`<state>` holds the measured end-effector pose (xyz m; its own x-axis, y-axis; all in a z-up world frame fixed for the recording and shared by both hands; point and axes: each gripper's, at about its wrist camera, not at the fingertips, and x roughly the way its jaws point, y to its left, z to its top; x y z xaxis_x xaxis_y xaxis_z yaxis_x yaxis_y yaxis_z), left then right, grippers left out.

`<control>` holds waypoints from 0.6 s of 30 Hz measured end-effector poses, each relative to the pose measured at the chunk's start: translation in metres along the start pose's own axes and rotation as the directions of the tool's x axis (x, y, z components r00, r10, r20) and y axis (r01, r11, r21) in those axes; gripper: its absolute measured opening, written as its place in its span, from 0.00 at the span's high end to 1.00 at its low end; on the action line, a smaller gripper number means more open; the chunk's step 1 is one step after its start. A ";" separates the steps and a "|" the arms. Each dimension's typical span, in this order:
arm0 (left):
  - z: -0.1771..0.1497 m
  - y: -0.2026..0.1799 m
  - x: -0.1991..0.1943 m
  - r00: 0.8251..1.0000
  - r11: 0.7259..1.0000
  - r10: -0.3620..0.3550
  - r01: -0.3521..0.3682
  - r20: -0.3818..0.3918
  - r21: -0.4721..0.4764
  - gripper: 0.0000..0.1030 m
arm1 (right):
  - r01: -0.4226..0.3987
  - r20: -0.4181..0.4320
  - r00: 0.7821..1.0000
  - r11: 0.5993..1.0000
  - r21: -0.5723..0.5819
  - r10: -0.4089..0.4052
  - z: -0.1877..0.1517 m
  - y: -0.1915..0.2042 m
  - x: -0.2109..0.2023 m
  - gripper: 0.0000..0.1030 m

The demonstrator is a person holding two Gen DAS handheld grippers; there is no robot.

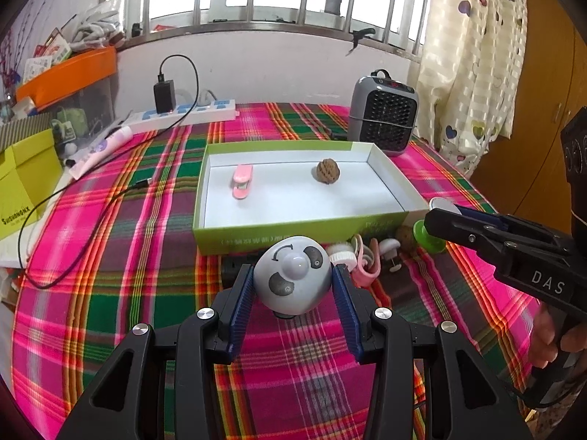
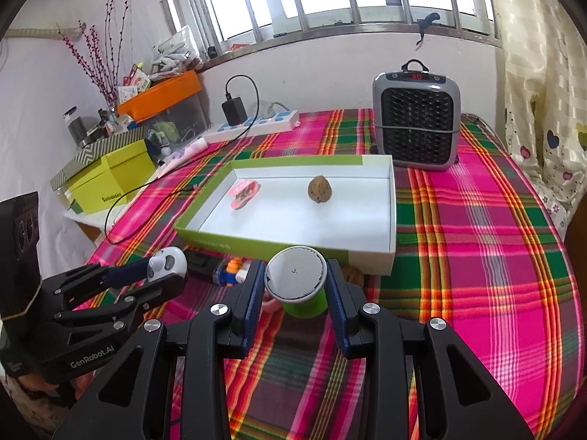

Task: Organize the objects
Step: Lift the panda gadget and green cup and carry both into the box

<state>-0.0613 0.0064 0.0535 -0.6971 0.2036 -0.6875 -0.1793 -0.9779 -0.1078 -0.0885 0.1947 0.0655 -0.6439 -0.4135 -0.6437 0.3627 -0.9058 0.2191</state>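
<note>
Left wrist: left gripper [image 1: 293, 278] clamps panda toy [image 1: 291, 275] (aloft)

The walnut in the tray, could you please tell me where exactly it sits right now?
The walnut lies inside the green-sided tray, toward its far right part, apart from the pink clip at the left and in front of the grey heater.

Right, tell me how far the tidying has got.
Done: a pink stapler and a walnut already lie in the green box. In hand: the left gripper holds a panda-faced gadget, and the right gripper holds a green item with a white top, both short of the box. Left: the small bits on the cloth by the box's front wall.
</note>
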 end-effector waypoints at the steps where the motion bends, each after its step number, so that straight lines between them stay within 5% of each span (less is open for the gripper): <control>1: 0.002 0.001 0.000 1.000 1.000 -0.001 0.001 0.002 -0.002 0.60 | -0.002 0.001 1.000 1.000 0.000 0.002 0.002 0.000 0.000 0.67; 18: 0.036 0.008 0.018 1.000 1.000 -0.010 0.010 0.013 -0.007 0.60 | 0.009 0.006 1.000 1.000 0.021 -0.009 0.036 -0.014 0.018 0.66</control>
<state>-0.1003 0.0038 0.0657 -0.7042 0.2142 -0.6769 -0.1816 -0.9760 -0.1200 -0.1295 0.1964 0.0773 -0.6511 -0.4060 -0.6413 0.3430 -0.9111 0.2286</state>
